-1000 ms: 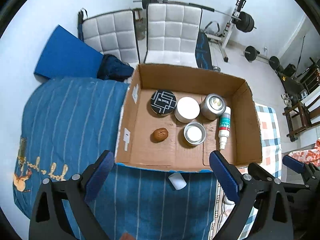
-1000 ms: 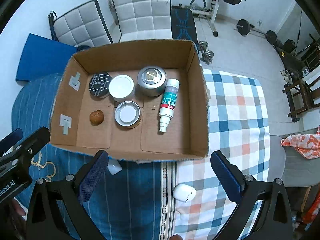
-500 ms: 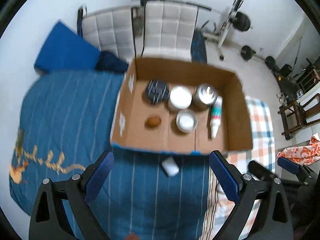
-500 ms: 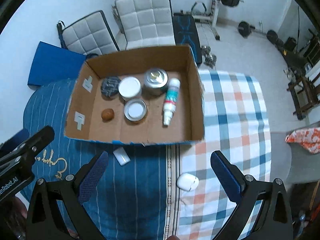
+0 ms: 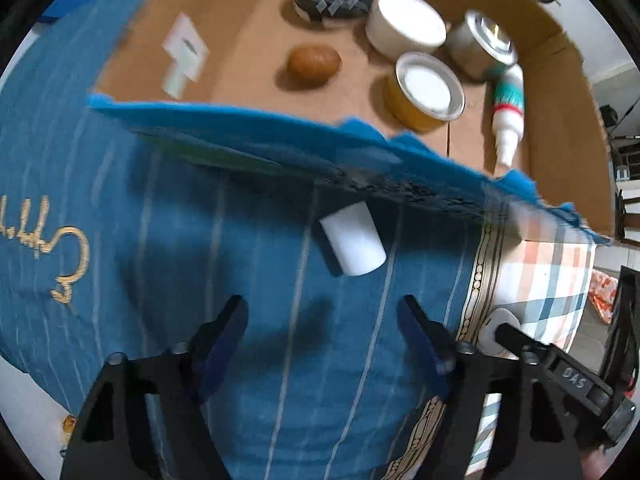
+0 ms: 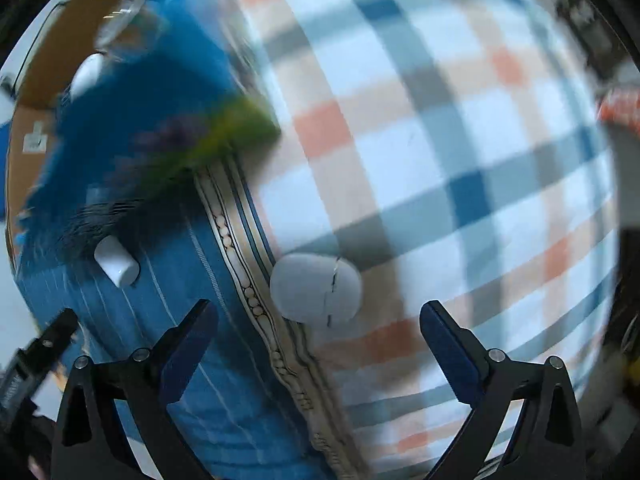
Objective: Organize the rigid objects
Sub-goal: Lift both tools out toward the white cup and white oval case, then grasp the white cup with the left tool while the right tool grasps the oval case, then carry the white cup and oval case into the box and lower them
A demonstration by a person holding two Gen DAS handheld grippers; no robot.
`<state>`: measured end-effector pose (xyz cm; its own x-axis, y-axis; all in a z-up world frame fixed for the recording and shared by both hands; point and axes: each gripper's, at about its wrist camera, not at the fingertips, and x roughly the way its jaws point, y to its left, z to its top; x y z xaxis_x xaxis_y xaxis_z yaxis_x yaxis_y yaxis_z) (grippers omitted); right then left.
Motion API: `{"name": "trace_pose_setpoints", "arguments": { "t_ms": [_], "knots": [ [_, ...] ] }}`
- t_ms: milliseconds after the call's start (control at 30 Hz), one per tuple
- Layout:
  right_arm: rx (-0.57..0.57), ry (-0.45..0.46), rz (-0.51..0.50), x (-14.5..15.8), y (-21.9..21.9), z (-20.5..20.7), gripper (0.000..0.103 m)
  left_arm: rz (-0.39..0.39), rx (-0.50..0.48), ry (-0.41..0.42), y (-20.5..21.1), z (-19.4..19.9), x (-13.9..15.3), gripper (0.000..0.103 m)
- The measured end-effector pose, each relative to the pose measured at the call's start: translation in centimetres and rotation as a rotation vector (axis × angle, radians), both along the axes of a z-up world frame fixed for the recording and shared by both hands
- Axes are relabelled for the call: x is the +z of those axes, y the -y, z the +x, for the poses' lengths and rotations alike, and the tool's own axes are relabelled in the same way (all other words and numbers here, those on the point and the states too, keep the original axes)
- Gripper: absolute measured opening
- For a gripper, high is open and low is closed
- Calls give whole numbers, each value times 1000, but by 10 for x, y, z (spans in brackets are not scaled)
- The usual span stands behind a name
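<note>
My left gripper (image 5: 322, 330): jaws just narrowing, nothing between them; white cylinder (image 5: 352, 240) lies ahead on the blue cloth (image 5: 160, 280), beside the cardboard box (image 5: 240, 136). Right gripper (image 6: 318, 334): fingers spread, empty; white oval case (image 6: 316, 288) near them. "DAS" reads on the other gripper's body. Gold script on the cloth: cut off, illegible.

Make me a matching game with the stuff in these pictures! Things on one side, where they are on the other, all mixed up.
Things:
1. white cylinder
2. brown oval thing
3. white egg-shaped case
4. spray bottle

Places:
A. lying on its side in the cardboard box
B. where the blue blanket meets the checked cloth
C. on the blue blanket, just outside the box
D. on the box floor, left of the open tin

Pairs: 1-C, 2-D, 3-B, 4-A
</note>
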<state>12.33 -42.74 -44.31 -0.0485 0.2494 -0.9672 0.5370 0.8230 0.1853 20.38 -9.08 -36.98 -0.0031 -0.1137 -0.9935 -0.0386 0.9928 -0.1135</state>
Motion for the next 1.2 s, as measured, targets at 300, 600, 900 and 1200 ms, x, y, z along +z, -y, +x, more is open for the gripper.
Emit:
{"name": "trace_pose_setpoints", "arguments": {
  "t_ms": [300, 600, 900, 1200],
  "knots": [
    [-63, -40, -60, -25, -14, -1, 60, -32, 34, -87, 23, 23, -41, 70],
    [20, -60, -67, -30, -24, -7, 59, 55, -1, -79, 32, 31, -65, 29],
    [203, -103, -107, -37, -64, -18, 60, 128, -134, -69, 35, -32, -65, 29],
    [314, -119, -167, -40, -98, -21, 59, 104, -122, -49, 32, -50, -61, 29]
  ]
}}
